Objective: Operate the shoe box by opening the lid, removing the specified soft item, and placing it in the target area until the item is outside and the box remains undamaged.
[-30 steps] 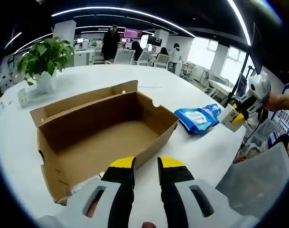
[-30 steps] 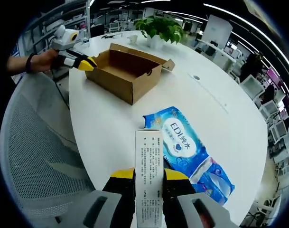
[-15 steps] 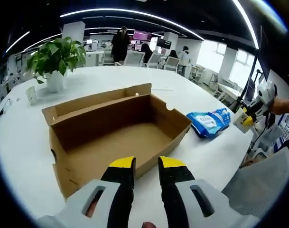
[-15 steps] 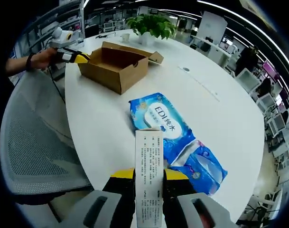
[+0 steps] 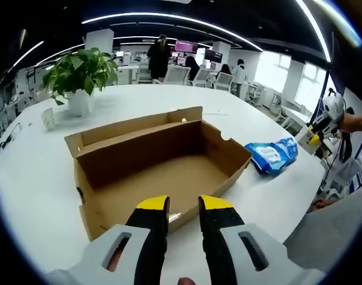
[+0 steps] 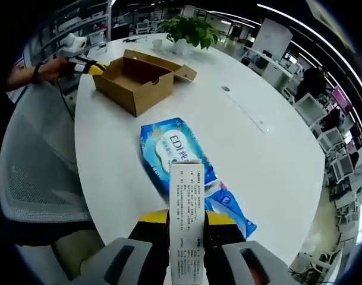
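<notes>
**Left gripper view: box open, wipes out on the table**

Your left gripper (image 5: 183, 208) hovers at the near wall of the open shoe box (image 5: 160, 163), its jaws narrowly parted with nothing between them. The box stands lid-back on the white table (image 5: 38, 178), its inside bare. In the right gripper view, your right gripper (image 6: 185, 219) is clamped on a white printed carton (image 6: 186, 219). The blue wipes pack (image 6: 178, 157) lies on the table just beyond it, well apart from the box. A potted plant (image 5: 79, 74) stands behind the box.

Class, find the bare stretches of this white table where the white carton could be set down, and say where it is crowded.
Free: beyond the blue wipes pack toward the far edge, and between it and the shoe box. Crowded: around the plant.
</notes>
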Demonstrator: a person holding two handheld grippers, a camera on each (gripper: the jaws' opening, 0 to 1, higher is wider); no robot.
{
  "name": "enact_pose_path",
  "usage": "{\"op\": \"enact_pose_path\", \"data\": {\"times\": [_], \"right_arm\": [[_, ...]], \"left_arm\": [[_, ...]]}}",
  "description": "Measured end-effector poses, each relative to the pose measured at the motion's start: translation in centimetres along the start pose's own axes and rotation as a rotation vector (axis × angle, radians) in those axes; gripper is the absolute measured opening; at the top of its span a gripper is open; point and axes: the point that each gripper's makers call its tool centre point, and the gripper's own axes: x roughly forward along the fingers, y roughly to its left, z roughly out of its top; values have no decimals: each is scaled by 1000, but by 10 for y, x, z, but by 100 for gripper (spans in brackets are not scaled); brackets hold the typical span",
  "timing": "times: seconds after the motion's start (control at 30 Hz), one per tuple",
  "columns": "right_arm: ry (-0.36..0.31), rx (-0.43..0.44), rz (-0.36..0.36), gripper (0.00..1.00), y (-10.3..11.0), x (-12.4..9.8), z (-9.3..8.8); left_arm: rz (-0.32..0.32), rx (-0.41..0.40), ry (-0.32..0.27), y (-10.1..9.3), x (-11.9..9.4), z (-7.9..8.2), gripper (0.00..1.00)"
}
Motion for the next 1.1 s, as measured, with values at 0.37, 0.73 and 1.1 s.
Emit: {"op": "enact_pose_path", "data": {"times": [0.37, 0.73, 1.1], "right_arm": [[31, -115, -14, 17, -29, 11, 18], [117, -289, -30, 17, -56, 25, 29], [204, -413, -14, 17, -77, 53, 26]], "left_arm": [[28, -11, -9, 8, -1, 2, 19], [41, -23, -16, 13, -3, 3, 20], [56, -29, -20, 17, -4, 3, 20]]}}
